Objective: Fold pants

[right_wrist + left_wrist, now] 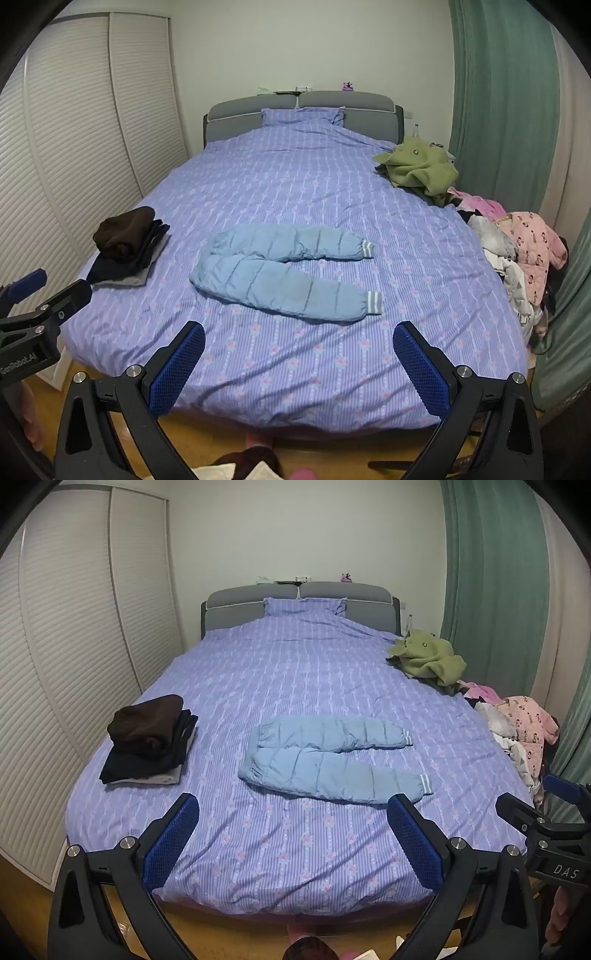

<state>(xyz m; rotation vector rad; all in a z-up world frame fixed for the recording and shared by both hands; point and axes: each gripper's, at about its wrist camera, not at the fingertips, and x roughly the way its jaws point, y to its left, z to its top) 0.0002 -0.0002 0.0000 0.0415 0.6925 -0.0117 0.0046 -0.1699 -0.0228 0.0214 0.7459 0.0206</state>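
Room: bedroom, louvred wardrobe doors on the left, green curtain on the right
Bed: purple striped cover, grey headboard
Pants: light blue, padded, lying flat mid-bed, waist to the left, cuffs to the right, legs slightly spread
Folded stack: dark clothes, left of the pants, well apart
Loose clothes: green garment and pink jacket at the bed's right edge
My left hand-held gripper: fingers wide apart, nothing between them, above the foot of the bed
My right hand-held gripper: fingers wide apart, likewise empty, short of the pants
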